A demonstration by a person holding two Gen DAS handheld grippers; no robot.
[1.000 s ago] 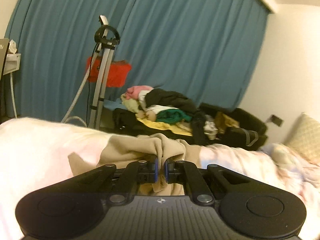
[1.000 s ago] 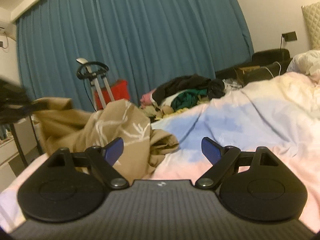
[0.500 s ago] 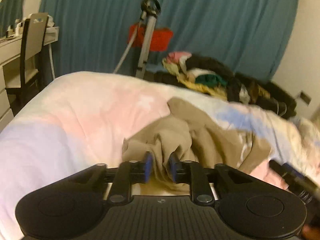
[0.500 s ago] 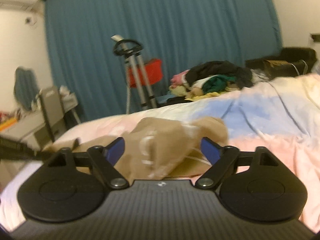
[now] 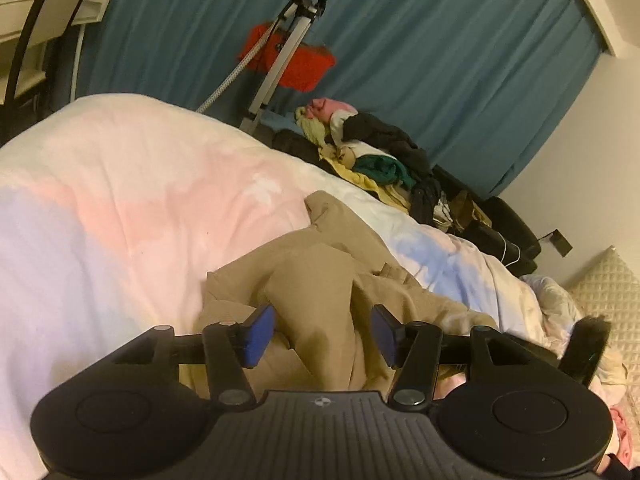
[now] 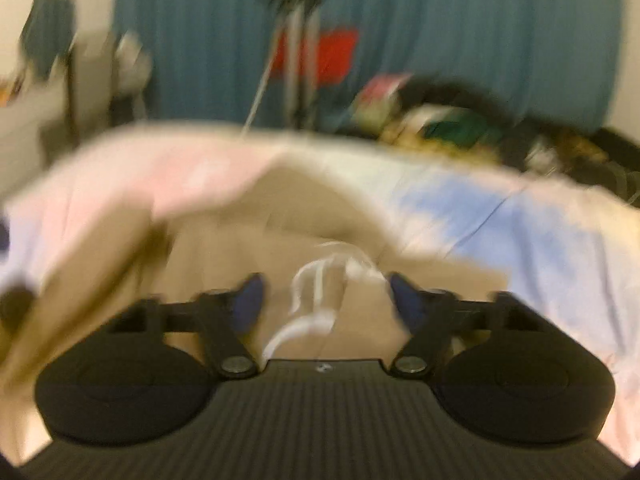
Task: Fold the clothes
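Tan garment (image 5: 320, 280): lies bunched up on the bed (image 5: 120, 184), on the pink and blue cover, on the near side of the clothes pile (image 5: 372, 152).
Left hand-held gripper (image 5: 322, 332): jaws apart, just been opening; a fold of the tan garment runs between the blue pads (image 5: 258, 334), not pinched.
Right hand-held gripper (image 6: 326, 304): blurry; jaws partly apart, just been closing; the white print (image 6: 316, 292) on the tan garment sits between them; can not tell if pinched yet.
Step now: looks like letting go with the left, grabbing anew with the right.
Doing it well: pinch one edge only, not a thick bunch.
Next: pull the tan garment flat on the bed before folding.
Watch out: lumps hide under the top layer; smooth first.
Also: keep both grippers clear of each other.
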